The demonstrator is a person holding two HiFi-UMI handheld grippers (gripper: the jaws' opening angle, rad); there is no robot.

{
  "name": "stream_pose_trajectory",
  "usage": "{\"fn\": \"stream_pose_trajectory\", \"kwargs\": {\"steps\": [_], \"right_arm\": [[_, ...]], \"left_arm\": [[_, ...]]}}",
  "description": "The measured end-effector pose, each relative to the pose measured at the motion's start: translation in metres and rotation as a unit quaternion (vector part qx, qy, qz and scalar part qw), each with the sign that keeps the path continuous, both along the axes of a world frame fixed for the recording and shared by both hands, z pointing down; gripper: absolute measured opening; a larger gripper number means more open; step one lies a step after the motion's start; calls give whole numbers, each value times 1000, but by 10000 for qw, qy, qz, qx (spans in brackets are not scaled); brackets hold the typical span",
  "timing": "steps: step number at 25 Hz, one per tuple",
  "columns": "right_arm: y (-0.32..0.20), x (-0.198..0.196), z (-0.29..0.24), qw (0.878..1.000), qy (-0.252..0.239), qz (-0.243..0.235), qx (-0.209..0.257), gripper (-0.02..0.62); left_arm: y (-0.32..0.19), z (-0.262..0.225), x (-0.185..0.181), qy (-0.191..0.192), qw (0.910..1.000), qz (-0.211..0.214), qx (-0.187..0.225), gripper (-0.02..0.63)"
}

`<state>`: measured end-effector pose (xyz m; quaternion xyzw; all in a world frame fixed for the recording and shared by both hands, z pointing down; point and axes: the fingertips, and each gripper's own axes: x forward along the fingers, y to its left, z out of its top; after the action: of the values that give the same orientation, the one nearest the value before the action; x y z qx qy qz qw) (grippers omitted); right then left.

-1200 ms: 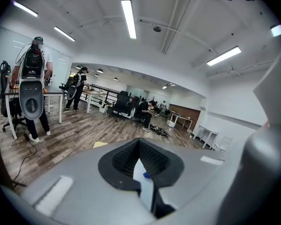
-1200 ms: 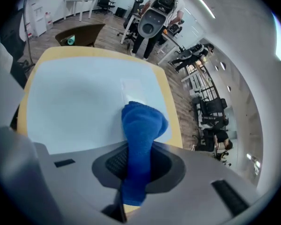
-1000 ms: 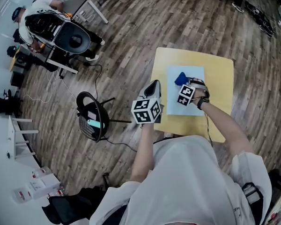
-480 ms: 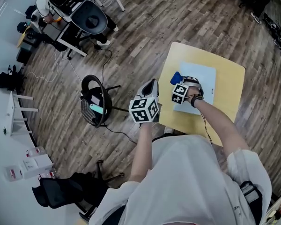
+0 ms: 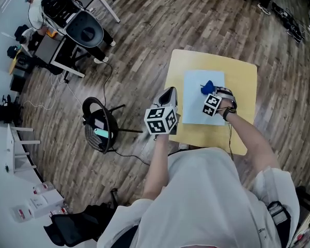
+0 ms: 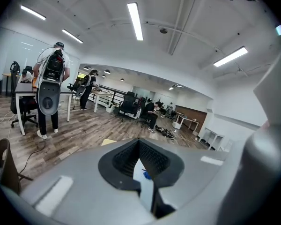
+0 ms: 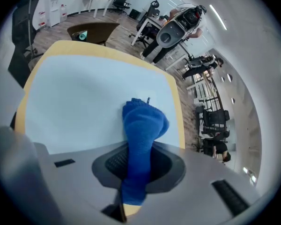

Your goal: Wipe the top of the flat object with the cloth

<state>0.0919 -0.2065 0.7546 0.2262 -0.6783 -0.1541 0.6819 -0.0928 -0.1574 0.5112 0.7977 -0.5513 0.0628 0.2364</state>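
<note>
Cloth (image 7: pixel 144 123) clamped in fingers of right gripper (image 7: pixel 136 165), tip on pale blue sheet (image 7: pixel 79 104), left gripper (image 6: pixel 141 168) fingers closed, empty

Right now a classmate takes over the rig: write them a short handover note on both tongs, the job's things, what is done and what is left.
Left tongs: shut, empty, held by the left edge of the yellow table, off the sheet.
Right tongs: shut on the blue cloth, which rests on the light blue sheet, toward its far right.
Done: cloth gripped and set on the sheet.
Left: wipe the sheet's top; how much is wiped cannot be told.
</note>
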Motion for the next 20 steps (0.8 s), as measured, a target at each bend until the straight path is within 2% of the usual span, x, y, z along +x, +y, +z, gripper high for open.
{"fn": "stream_pose_trajectory", "kwargs": {"steps": [6, 11, 15, 20], "right_arm": [[3, 78, -1, 9970, 164, 754, -25, 63], [11, 97, 4, 9954, 131, 948, -83, 63], [9, 72, -9, 9949, -230, 980, -26, 63], [3, -13, -42, 9960, -821, 324, 120, 63]], "left_arm": [[-10, -6, 30, -4, 9993, 367, 56, 9], [-13, -6, 43, -20, 9988, 483, 72, 10], [-12, -6, 37, 2, 9991, 424, 68, 9], [-8, -7, 22, 33, 9998, 180, 56, 10]]}}
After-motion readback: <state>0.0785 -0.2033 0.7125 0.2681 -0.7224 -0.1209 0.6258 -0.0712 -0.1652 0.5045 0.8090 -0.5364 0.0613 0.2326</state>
